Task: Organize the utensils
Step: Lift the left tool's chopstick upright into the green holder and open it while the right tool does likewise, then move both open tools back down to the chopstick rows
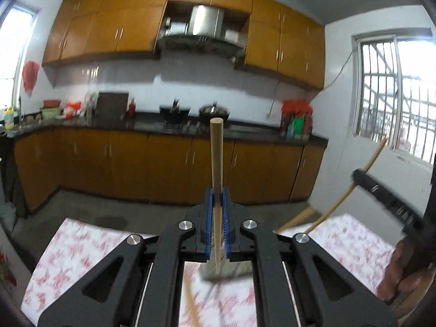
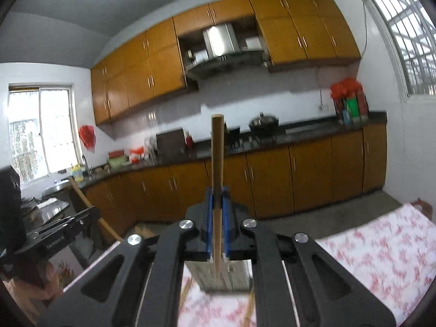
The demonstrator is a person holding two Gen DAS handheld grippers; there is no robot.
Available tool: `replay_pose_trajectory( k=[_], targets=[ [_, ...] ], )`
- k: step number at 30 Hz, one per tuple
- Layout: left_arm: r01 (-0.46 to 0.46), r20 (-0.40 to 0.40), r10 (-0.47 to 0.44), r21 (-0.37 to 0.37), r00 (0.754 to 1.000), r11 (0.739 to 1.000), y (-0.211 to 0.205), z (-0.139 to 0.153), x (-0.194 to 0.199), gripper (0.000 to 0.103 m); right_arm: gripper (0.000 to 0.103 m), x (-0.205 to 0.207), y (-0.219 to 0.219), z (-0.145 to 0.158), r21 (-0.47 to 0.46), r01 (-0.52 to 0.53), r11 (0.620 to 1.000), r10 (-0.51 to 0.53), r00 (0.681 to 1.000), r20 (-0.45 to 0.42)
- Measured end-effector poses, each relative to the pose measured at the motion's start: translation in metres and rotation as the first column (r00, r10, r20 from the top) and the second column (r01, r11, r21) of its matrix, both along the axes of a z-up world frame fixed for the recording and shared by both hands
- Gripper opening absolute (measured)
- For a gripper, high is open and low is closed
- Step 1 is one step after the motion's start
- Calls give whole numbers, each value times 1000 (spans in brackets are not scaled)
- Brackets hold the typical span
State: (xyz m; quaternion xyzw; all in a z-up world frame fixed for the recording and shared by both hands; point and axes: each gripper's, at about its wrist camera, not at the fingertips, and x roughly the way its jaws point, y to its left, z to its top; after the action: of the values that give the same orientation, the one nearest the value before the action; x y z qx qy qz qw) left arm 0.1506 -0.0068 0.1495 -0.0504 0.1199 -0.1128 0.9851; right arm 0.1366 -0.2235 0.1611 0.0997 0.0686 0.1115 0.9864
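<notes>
- Now, left wrist view: the left gripper (image 1: pixel 217 199) has its jaws clamped on one chopstick (image 1: pixel 216 158), upright, clear of the worktop (image 1: pixel 81 245) for carrying. The right gripper (image 1: pixel 357 175) grips a second chopstick (image 1: pixel 373 156).
- Right wrist view: the right gripper's jaws pinch one chopstick above a metal holder (image 2: pixel 226 278), probably its destination. Loose sticks below are too blurred to count.

open air ahead, patterned table (image 1: pixel 81 248) below, right tool (image 1: pixel 387 199) alongside

Left tongs (image 1: pixel 217 199), right tongs (image 2: pixel 217 199) clamped shut, near level.
</notes>
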Motion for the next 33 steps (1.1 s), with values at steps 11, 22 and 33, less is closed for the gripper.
replay_pose_trajectory(
  k=[11, 22, 33],
  targets=[
    [-62, 52, 63, -10, 997, 998, -36, -28, 60, 7, 8, 76, 10, -30, -23, 50, 998, -51, 998, -41],
    [-28, -57, 25, -49, 998, 998, -26, -58, 68, 16, 28, 75, 14, -49, -30, 33, 999, -35, 995, -96],
    [-44, 25, 49, -148, 998, 988, 20, -27, 7, 43, 28, 4, -37, -60, 21, 141, 990, -137, 980, -148]
  ],
)
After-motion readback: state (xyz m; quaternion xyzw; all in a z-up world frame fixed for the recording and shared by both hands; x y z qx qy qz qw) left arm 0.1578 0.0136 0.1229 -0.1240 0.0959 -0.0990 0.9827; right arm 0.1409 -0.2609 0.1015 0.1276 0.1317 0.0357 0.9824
